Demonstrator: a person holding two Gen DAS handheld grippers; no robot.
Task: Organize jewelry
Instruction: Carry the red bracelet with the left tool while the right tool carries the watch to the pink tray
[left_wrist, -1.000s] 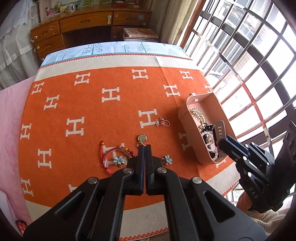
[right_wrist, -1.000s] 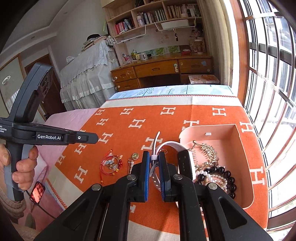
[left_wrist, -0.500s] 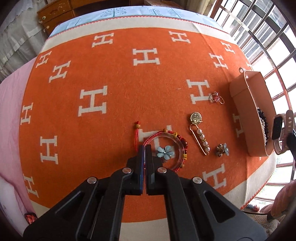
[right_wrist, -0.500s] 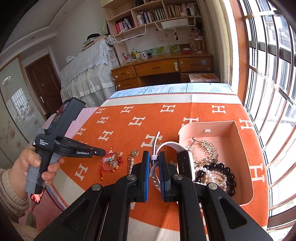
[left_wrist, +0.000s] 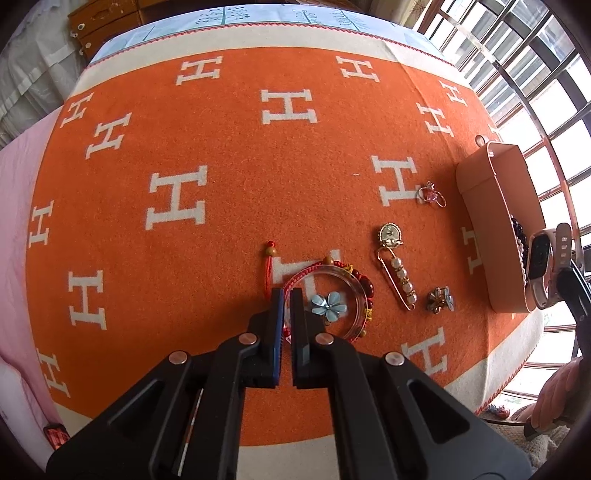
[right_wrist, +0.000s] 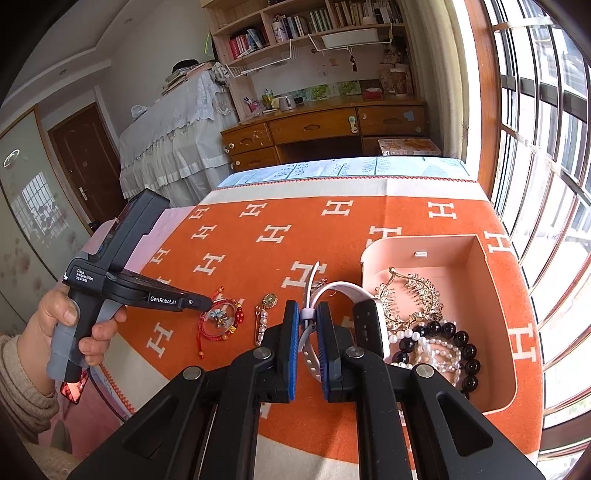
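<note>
Left wrist view: the left gripper (left_wrist: 286, 295) is pointing steeply down with its fingers pressed together, holding nothing, tips sitting at the edge of the red bracelet (left_wrist: 328, 295) lying on the orange blanket (left_wrist: 221, 155). A blue flower (left_wrist: 328, 305) is lying inside the bracelet's loop. A pin (left_wrist: 397, 271), a brown flower (left_wrist: 440, 300) and a ring (left_wrist: 430, 192) are lying between the bracelet and the pink box (left_wrist: 491, 221).

Right wrist view: the right gripper (right_wrist: 307, 314) is pinching the strap of a white watch (right_wrist: 369, 321), holding it just beside the box's near corner (right_wrist: 498, 398), where beads (right_wrist: 439, 343) and a comb (right_wrist: 410, 295) are lying
</note>
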